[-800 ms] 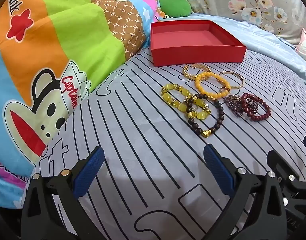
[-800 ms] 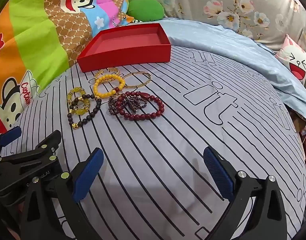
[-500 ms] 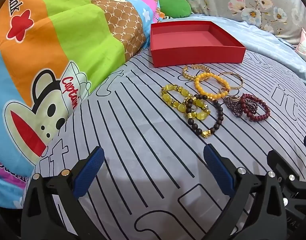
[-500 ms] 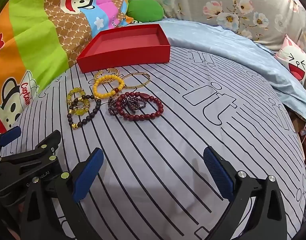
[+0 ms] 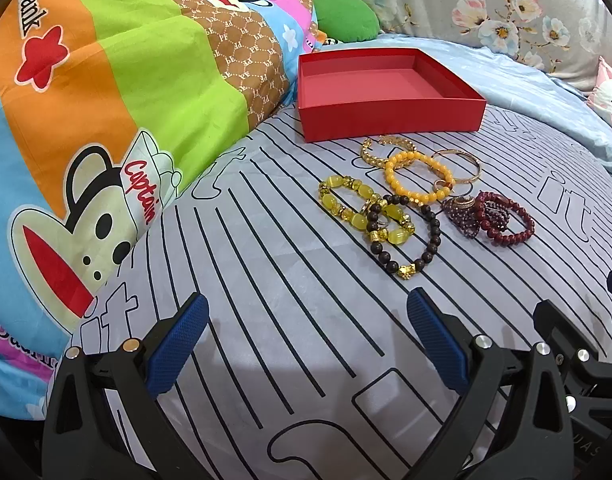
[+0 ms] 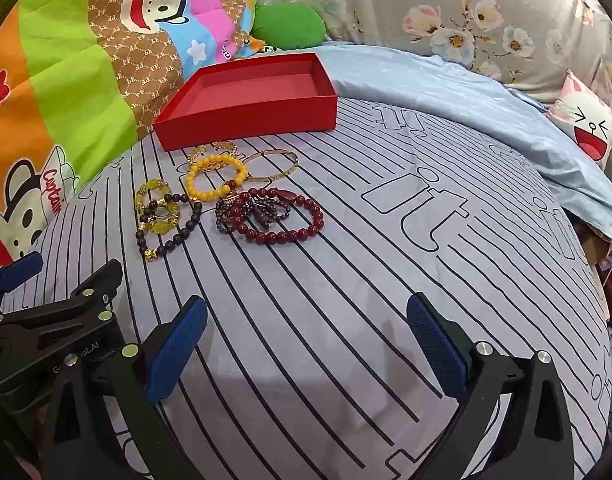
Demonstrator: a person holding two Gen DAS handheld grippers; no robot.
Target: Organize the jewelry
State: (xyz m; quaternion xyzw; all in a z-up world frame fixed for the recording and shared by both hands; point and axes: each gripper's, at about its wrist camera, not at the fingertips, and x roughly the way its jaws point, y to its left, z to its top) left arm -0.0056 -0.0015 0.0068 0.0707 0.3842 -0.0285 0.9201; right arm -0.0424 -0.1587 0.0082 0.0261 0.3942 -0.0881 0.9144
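Note:
An empty red box (image 5: 389, 118) (image 6: 246, 120) stands on the grey striped bedcover. In front of it lie several bracelets in a loose cluster: an orange bead bracelet (image 5: 403, 192) (image 6: 194, 190), a yellow stone one (image 5: 333, 204) (image 6: 142, 196), a dark brown bead one (image 5: 433, 236) (image 6: 182, 234), a dark red bead one (image 5: 509, 236) (image 6: 290, 234), a gold bangle (image 5: 471, 160) (image 6: 274, 176) and a gold chain (image 5: 367, 152). My left gripper (image 5: 306, 312) is open, well short of the cluster. My right gripper (image 6: 306, 312) is open too, nothing between its blue pads.
A colourful cartoon quilt (image 5: 106, 100) rises on the left. A light blue sheet (image 6: 465, 96), floral pillows (image 6: 485, 20) and a green cushion (image 6: 290, 26) lie behind. A cartoon-face pillow (image 6: 589, 128) sits at the right. The left gripper's body (image 6: 46, 320) shows at the right wrist view's lower left.
Both grippers have crept slightly toward the bracelets; the jewelry looks a little nearer. Nothing was taken hold of and both stay open.

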